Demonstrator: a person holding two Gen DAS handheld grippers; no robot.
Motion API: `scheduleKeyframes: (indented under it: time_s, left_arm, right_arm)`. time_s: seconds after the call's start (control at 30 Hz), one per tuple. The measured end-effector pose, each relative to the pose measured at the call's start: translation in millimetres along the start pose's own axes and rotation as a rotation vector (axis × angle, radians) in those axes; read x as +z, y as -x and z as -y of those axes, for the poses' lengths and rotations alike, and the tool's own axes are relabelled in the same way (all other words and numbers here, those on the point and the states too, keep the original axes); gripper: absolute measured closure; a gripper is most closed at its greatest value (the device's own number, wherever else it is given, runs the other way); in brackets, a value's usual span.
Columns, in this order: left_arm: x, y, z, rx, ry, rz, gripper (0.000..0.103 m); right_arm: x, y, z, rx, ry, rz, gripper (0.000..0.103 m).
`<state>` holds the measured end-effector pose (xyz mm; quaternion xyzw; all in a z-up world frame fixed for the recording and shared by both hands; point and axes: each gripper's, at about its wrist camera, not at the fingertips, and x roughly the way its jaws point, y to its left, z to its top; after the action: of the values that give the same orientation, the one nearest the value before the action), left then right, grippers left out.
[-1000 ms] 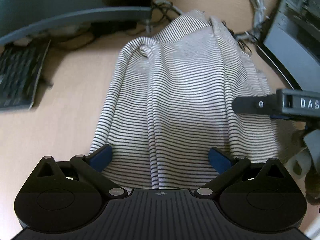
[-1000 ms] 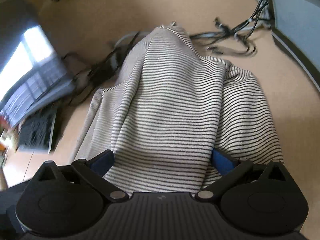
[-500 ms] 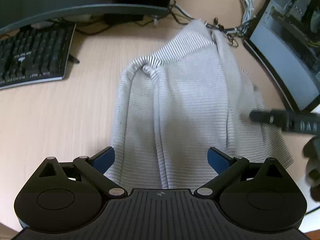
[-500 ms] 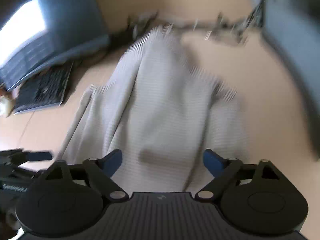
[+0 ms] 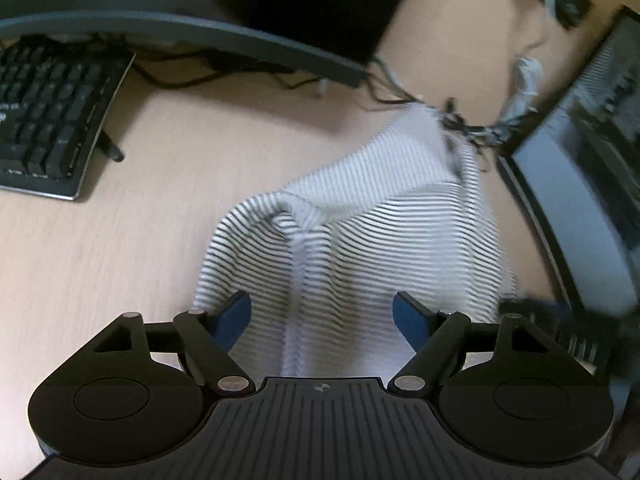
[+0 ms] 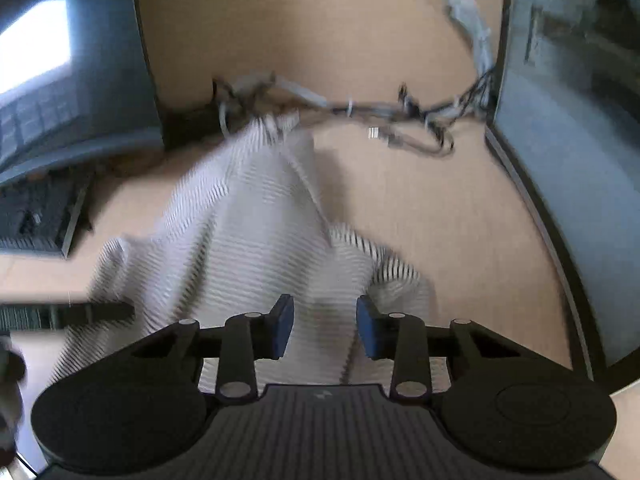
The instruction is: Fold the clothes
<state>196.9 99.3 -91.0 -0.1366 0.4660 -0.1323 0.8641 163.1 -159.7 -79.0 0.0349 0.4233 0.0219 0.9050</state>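
Ahead of the wide-open, empty left gripper (image 5: 322, 318), a striped shirt (image 5: 360, 236) lies on a wooden desk (image 5: 100, 260); keyboard (image 5: 48, 120) far left. The right gripper (image 6: 324, 326), half-open, holds nothing; cables (image 6: 360, 110) beyond.

garment (image 5: 360, 240) on desk (image 5: 100, 260) | keyboard (image 5: 48, 120) left | cables (image 6: 380, 112) behind

Both wrist views look down, close, sharing the striped garment (image 5: 360, 240) on the desk (image 5: 100, 260).
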Motion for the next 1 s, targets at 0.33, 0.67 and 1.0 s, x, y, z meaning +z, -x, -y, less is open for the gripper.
scheduleKeyframes:
  time_s: [0.33, 0.67, 1.0]
  left_arm:
    - [19, -13, 37, -0.068, -0.063, 0.033, 0.074]
    - [86, 101, -70, 0.16, 0.143, 0.46, 0.088]
    - [64, 66, -68, -0.055, 0.155, 0.195, 0.022]
  right_arm:
    - [-13, -22, 13, 0.058, 0.001, -0.024, 0.065]
    - [-13, -20, 12, 0.053, 0.034, -0.032, 0.065]
    - [-6, -24, 6, 0.02, 0.036, -0.037, 0.06]
